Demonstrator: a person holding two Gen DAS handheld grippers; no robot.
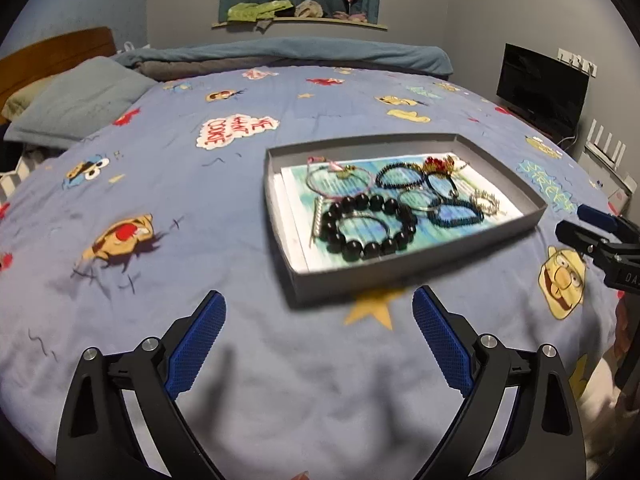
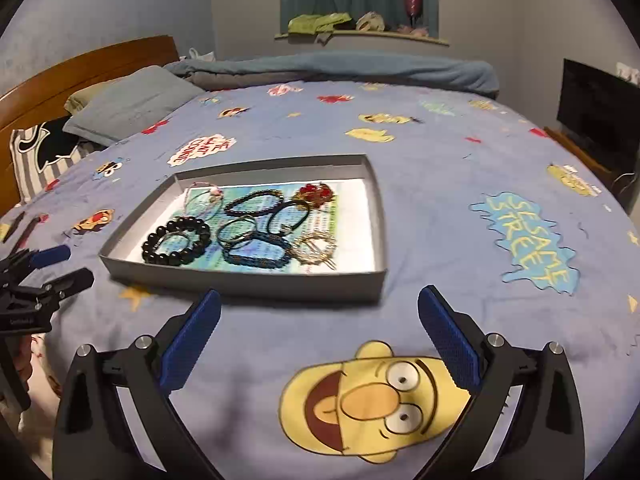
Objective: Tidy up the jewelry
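Tray: shallow grey cardboard tray [image 1: 416,270] lying on the bed, lined with a blue-green printed paper sheet [image 1: 360,232]; all the jewelry lies inside it.
Bead bracelet: large glossy black round-bead bracelet [image 1: 370,226] at the near left of the tray, a silver bar-shaped piece [image 1: 316,220] just beside it.
Thin bangles: pink and silver thin wire bangles [image 1: 338,180] at the far left.
Dark bracelets: small dark-blue beaded bracelet [image 1: 402,176] at the far middle; blue woven band [image 1: 456,216] nearer, overlapping a thin silver ring-shaped bangle [image 1: 420,200].
Ornaments: red-and-gold ornament [image 1: 438,166] at the far right; gold spiked ring-shaped piece [image 1: 486,202] at the right edge of the paper.
Bed: blue cartoon-print bedspread [image 1: 200,240] under the tray.
Left hand-held gripper [image 1: 319,320]: jaws spread wide, nothing between them, short of the tray's near wall.
Right hand-held gripper [image 2: 319,320]: jaws spread wide, holding nothing, just short of the tray.
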